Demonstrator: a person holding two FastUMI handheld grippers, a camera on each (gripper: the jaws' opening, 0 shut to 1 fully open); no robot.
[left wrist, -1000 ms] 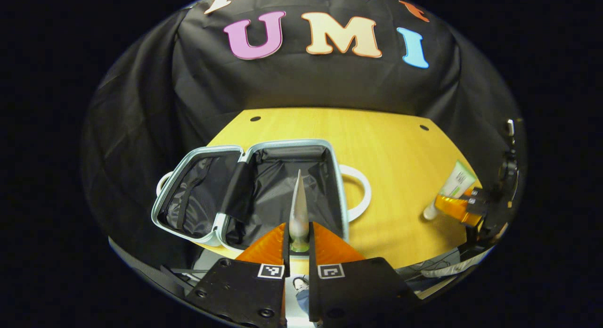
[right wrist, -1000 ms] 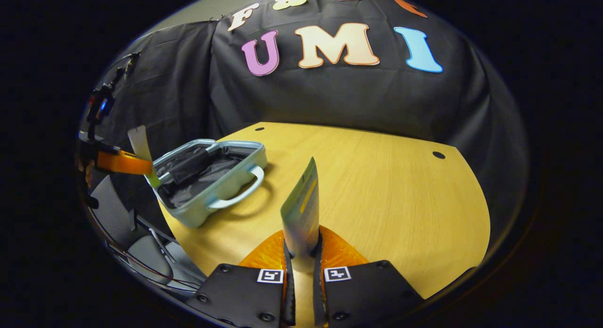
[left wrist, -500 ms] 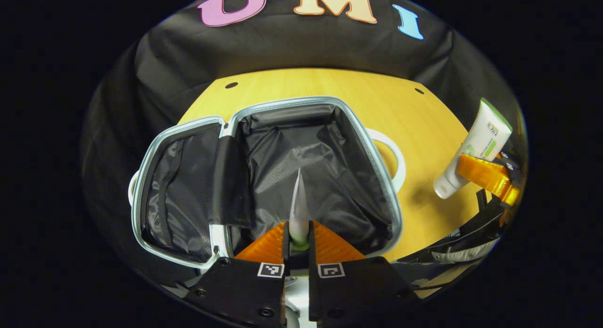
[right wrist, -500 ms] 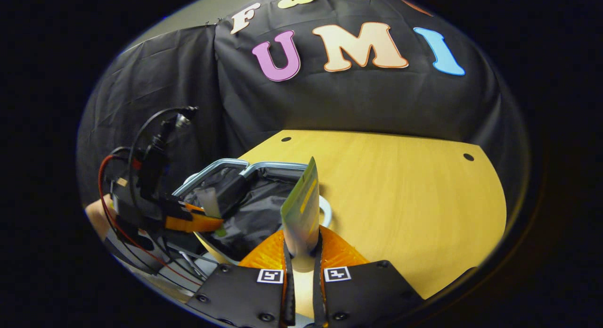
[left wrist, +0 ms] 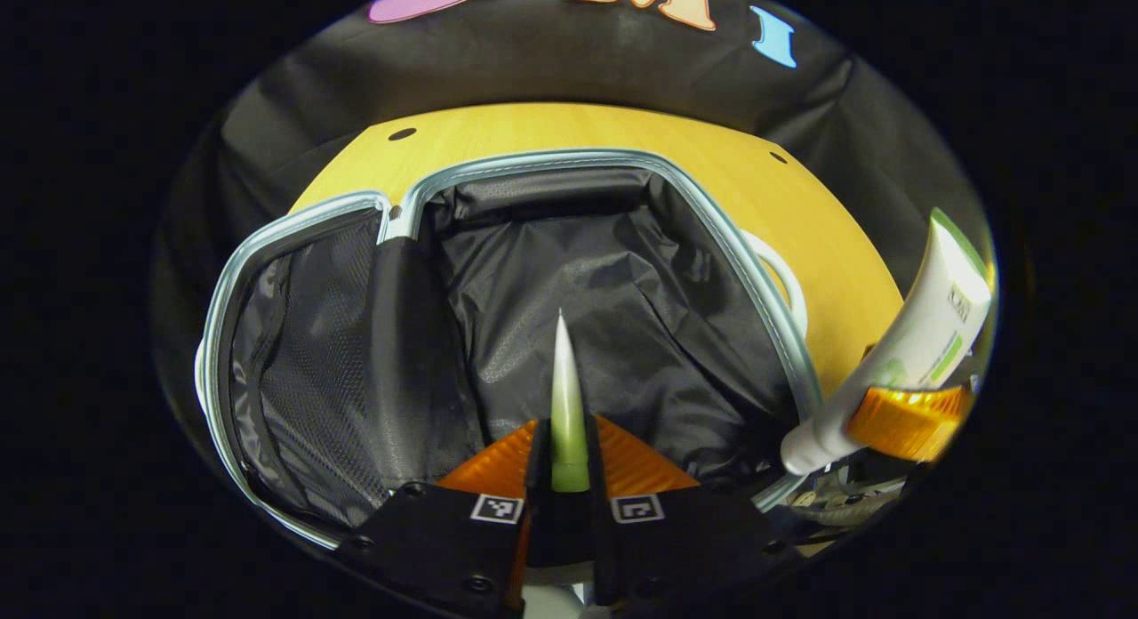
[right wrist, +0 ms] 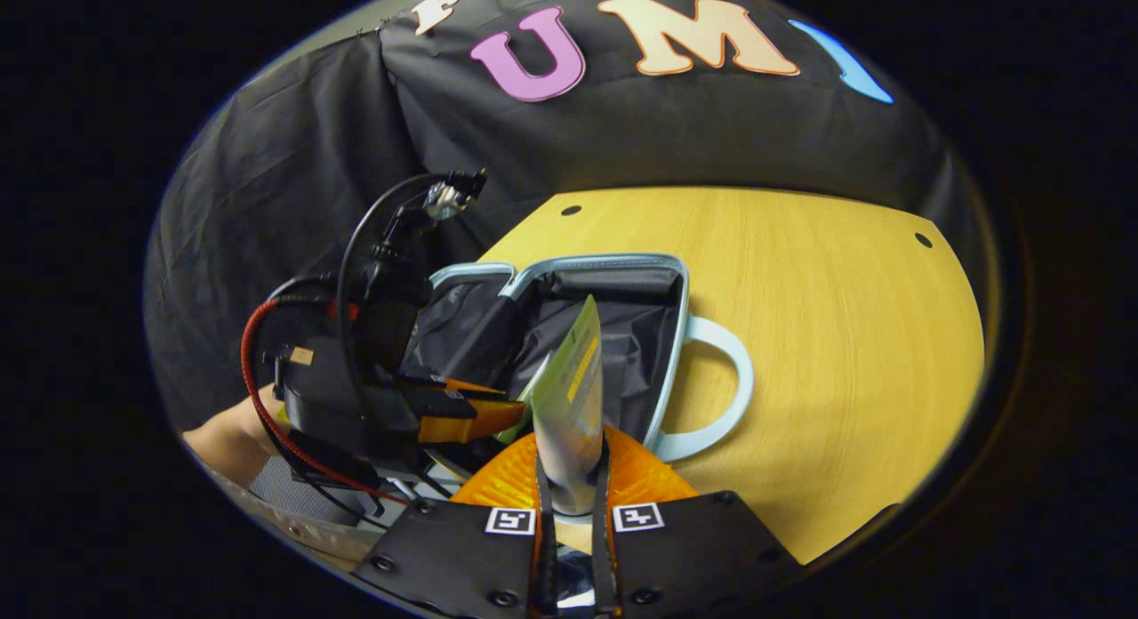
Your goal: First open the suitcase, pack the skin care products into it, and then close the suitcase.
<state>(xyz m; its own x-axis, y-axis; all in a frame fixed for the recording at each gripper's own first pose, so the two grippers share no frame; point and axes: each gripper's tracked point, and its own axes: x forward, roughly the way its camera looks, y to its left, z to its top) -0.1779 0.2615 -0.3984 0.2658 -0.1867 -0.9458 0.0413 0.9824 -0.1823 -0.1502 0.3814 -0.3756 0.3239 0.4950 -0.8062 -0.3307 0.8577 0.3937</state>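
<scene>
Above the open pale-blue hard-shell suitcase [left wrist: 613, 161] with black lining, the left gripper [left wrist: 562, 463] pinches a thin green-white soft tube [left wrist: 564, 379]; the right gripper [right wrist: 570, 486] clamps a white-green squeeze tube [right wrist: 569, 397] near the suitcase's handle side. Both look light and squashy, likely best gripped low near the cap.

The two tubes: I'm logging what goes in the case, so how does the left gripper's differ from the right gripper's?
The left gripper's tube is narrow, white fading to green, and hangs above the open suitcase. The right gripper's tube is wider, with green and yellow print, at the case's near edge. Both stand clamped between shut fingers.
</scene>
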